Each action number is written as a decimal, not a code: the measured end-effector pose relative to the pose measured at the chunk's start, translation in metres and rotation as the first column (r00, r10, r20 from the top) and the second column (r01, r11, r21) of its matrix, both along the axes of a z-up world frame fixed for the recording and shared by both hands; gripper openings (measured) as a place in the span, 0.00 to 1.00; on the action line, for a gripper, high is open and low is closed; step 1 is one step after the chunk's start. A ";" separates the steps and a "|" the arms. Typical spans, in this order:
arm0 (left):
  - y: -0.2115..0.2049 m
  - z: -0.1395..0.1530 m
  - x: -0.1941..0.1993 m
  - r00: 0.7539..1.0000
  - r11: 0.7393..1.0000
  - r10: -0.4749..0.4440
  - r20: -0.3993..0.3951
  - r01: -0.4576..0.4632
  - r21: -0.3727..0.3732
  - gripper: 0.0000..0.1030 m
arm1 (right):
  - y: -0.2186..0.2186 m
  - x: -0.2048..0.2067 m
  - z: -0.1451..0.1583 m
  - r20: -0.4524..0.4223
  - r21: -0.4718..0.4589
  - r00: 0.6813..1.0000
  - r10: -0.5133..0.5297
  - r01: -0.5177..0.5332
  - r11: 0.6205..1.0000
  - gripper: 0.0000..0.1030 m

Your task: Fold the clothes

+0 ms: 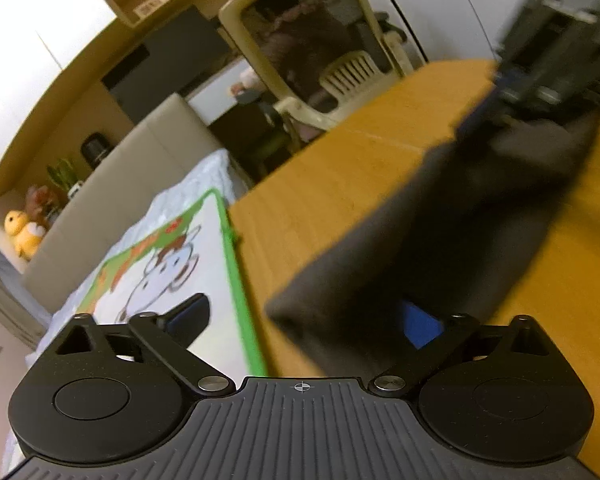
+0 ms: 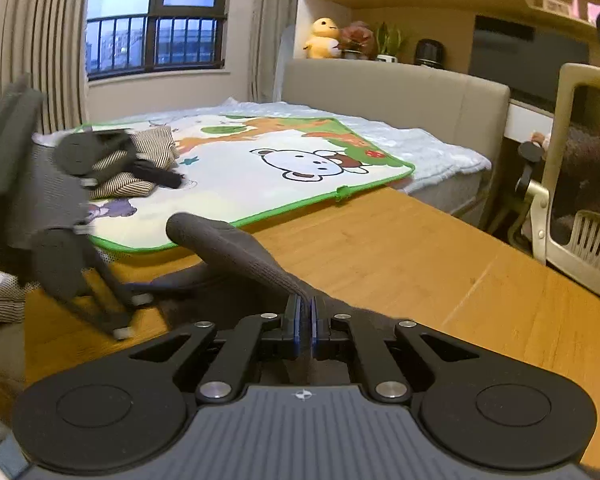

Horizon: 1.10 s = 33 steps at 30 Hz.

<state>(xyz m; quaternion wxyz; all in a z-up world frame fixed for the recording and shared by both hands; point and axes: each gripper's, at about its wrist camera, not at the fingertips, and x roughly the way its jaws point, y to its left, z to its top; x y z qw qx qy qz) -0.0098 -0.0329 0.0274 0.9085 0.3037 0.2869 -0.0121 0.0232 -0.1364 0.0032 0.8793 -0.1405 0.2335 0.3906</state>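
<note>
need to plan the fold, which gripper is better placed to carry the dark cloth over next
Right. The right gripper is shut on the dark cloth, lifting it off the wooden table. The left gripper has open jaws, gripping nothing.

Left gripper [image 1: 306, 314] at frame bottom, jaws apart w/ dark grey garment [image 1: 440, 232] between them. Garment runs to upper right over wooden table [image 1: 340, 184]; right gripper [image 1: 500, 116], blurred, pinches it.
</note>
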 end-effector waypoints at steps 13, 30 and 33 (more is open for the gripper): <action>-0.002 0.003 0.004 1.000 0.997 -0.005 -0.013 0.003 -0.079 0.33 | -0.189 -0.028 -0.005 -0.105 0.071 0.825 -0.555 0.563 0.824 0.58; 0.101 0.054 0.111 0.894 0.755 0.445 -0.046 -0.402 -0.517 0.81 | -0.219 0.131 0.022 -0.179 0.190 0.806 -0.564 0.591 0.784 0.17; 0.129 0.048 0.108 0.844 0.650 0.523 -0.117 -0.484 -0.586 0.83 | -0.220 0.153 0.020 -0.176 0.226 0.749 -0.639 0.662 0.715 0.32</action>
